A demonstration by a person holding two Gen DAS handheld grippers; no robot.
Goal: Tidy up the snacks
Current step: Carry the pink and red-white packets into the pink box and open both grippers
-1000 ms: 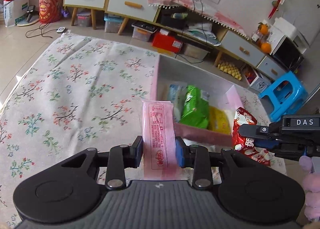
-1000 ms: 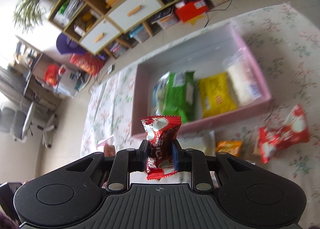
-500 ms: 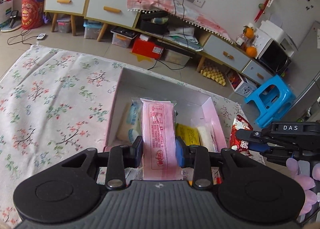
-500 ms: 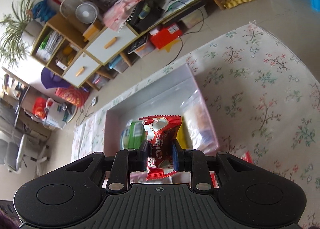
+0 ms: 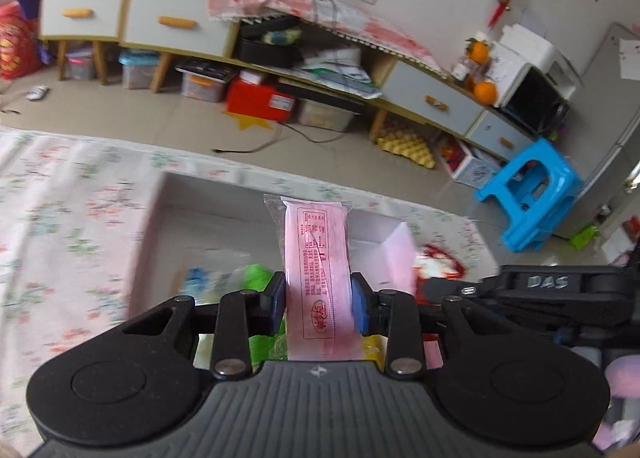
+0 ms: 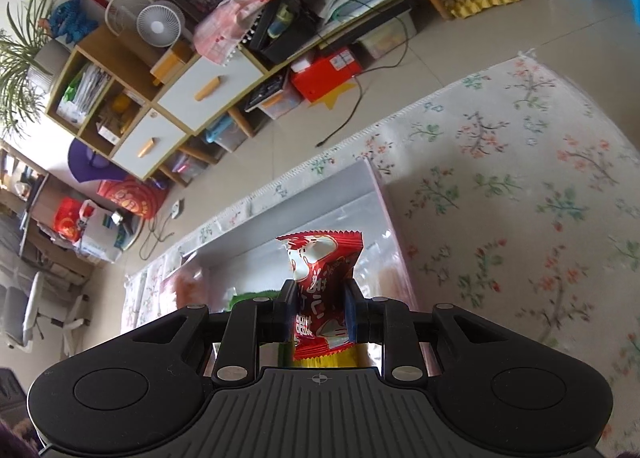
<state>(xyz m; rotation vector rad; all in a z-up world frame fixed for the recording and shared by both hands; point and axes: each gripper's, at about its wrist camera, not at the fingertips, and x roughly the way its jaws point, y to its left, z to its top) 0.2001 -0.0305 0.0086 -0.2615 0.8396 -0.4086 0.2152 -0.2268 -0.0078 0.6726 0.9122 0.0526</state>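
Observation:
My left gripper (image 5: 318, 304) is shut on a long pink snack packet (image 5: 316, 258) and holds it upright over the pink-walled box (image 5: 152, 226). A green packet (image 5: 256, 274) and other snacks lie blurred inside the box. My right gripper (image 6: 318, 316) is shut on a red snack packet (image 6: 320, 278) and holds it above the same box (image 6: 384, 210), over its right part. The right gripper also shows in the left wrist view (image 5: 532, 290), with the red packet (image 5: 436, 262) at its tip.
The box sits on a floral cloth (image 6: 520, 178) (image 5: 60, 218). Beyond the table edge are a floor, low cabinets with drawers (image 5: 176, 24), a red box (image 5: 260, 100) and a blue stool (image 5: 532, 194).
Both grippers have moved forward over the box with their packets still held. The box now lies directly below both, and the loose snacks on the cloth have dropped out of view.

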